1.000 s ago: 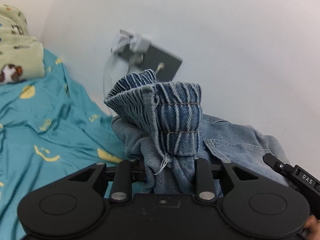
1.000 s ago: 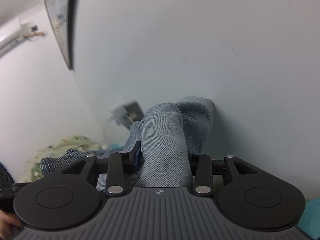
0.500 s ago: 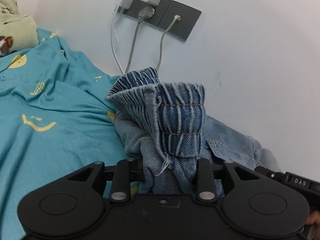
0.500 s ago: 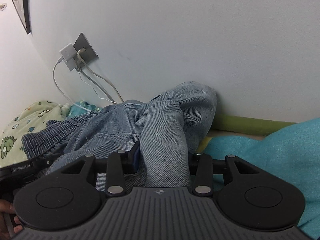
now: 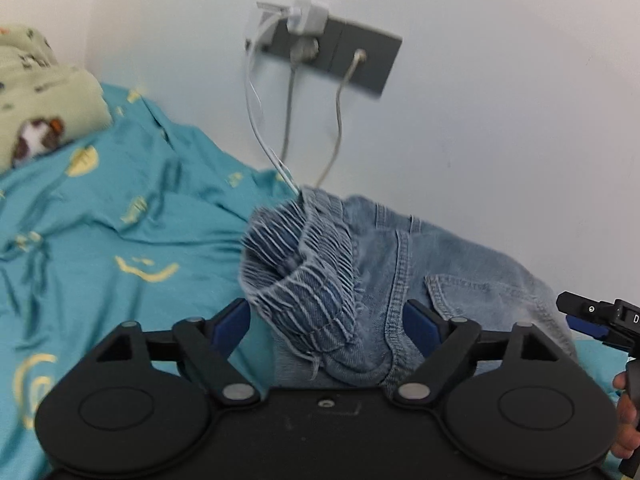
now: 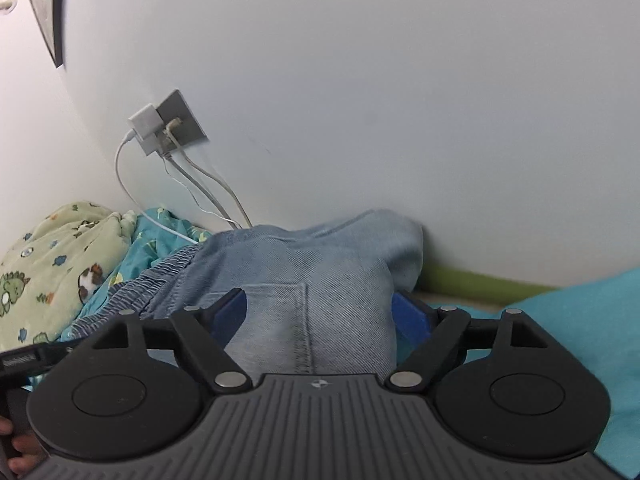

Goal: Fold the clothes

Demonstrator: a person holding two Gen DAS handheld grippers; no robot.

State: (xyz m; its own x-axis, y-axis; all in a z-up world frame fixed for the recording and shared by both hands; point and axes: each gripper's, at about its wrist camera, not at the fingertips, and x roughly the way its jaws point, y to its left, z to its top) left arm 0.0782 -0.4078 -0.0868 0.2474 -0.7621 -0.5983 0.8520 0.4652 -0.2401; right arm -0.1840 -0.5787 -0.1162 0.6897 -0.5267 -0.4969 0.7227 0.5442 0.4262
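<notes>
Light blue denim jeans (image 5: 460, 272) lie bunched on the bed against the wall. Their ribbed elastic waistband (image 5: 304, 264) slumps toward the left. My left gripper (image 5: 324, 320) is opening, and its blue pads (image 5: 230, 320) stand wide on either side of the waistband without pinching it. In the right wrist view the jeans (image 6: 320, 264) show a pocket seam. My right gripper (image 6: 320, 314) is opening too. The denim lies loose between its blue pads (image 6: 412, 316). A hand (image 5: 628, 412) shows at the right edge.
A teal bed sheet (image 5: 120, 220) with yellow prints spreads to the left. A green patterned blanket (image 5: 40, 92) is piled at the far left. A grey wall socket (image 5: 344, 60) with a white charger and hanging cables sits just above the jeans. A green strip (image 6: 480, 280) runs along the wall's foot.
Both grippers were shut on folds of the denim and have now spread wide, letting go. The raised waistband and leg fold have sunk onto the bed.
</notes>
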